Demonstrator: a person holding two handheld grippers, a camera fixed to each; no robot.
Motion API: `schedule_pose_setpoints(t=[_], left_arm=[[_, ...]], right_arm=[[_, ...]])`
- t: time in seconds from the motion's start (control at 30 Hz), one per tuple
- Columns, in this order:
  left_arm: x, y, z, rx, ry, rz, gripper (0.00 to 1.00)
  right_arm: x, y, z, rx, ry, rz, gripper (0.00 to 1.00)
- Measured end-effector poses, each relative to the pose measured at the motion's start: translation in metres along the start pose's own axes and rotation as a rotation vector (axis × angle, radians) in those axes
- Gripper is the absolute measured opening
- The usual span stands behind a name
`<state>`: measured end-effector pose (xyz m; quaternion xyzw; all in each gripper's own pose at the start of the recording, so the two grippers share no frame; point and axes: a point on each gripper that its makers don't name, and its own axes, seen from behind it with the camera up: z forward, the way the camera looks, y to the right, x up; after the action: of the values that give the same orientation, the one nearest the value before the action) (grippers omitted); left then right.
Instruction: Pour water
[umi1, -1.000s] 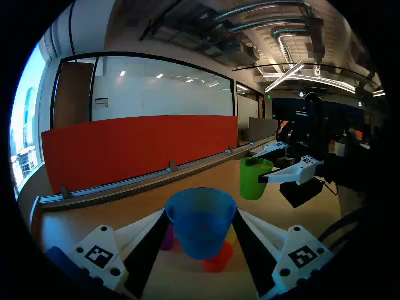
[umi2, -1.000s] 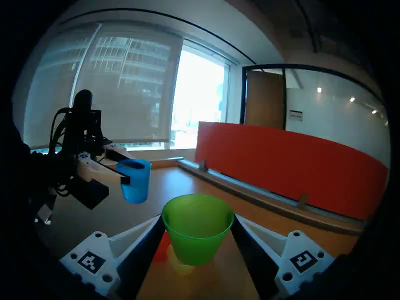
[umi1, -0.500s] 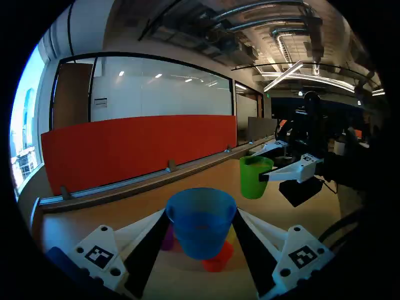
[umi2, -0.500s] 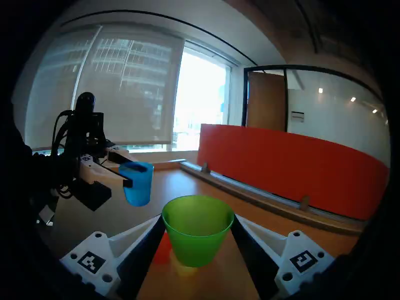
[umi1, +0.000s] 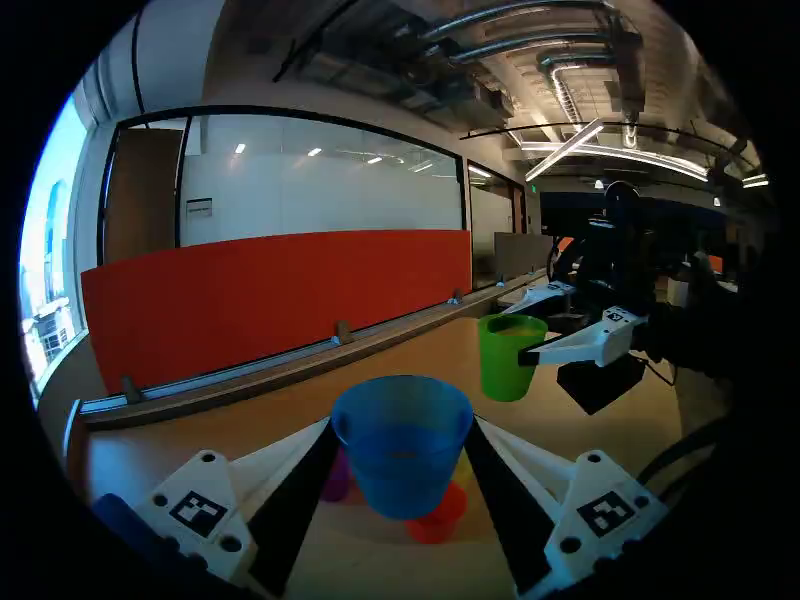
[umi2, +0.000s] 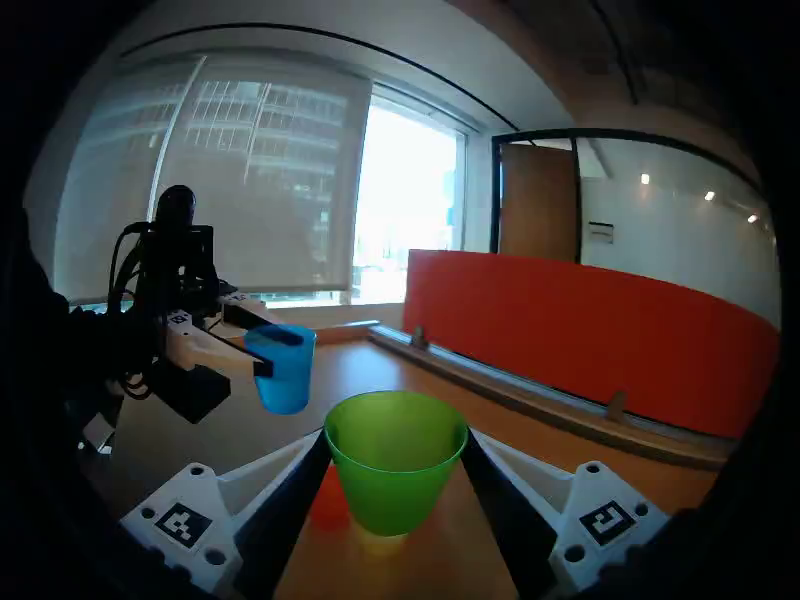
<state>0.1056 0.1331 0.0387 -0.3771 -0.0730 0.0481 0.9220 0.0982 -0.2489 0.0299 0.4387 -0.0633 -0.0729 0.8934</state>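
Left gripper (umi1: 402, 430): fingers are gripping upright translucent blue cup (umi1: 402, 455), lower centre. Right gripper (umi2: 396, 440): fingers are gripping upright green cup (umi2: 396, 475).

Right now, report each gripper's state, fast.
Left gripper: shut on the translucent blue plastic cup.
Right gripper: shut on the translucent green plastic cup.

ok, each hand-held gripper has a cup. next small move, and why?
Probably close the gap first: bring the blue cup in the left hand-held gripper toward the green cup in the right hand-held gripper until one rim sits over the other. Both cups are upright and well apart, so tilting now would likely spill onto the desk.
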Motion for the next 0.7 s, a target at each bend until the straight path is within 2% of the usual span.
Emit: schedule_pose_setpoints(t=[0.7], left_arm=[[0.009,-0.003,-0.006,0.015,-0.013,0.047,0.85]], right_arm=[[-0.008,-0.017,0.009,0.046,-0.008,0.007,0.93]])
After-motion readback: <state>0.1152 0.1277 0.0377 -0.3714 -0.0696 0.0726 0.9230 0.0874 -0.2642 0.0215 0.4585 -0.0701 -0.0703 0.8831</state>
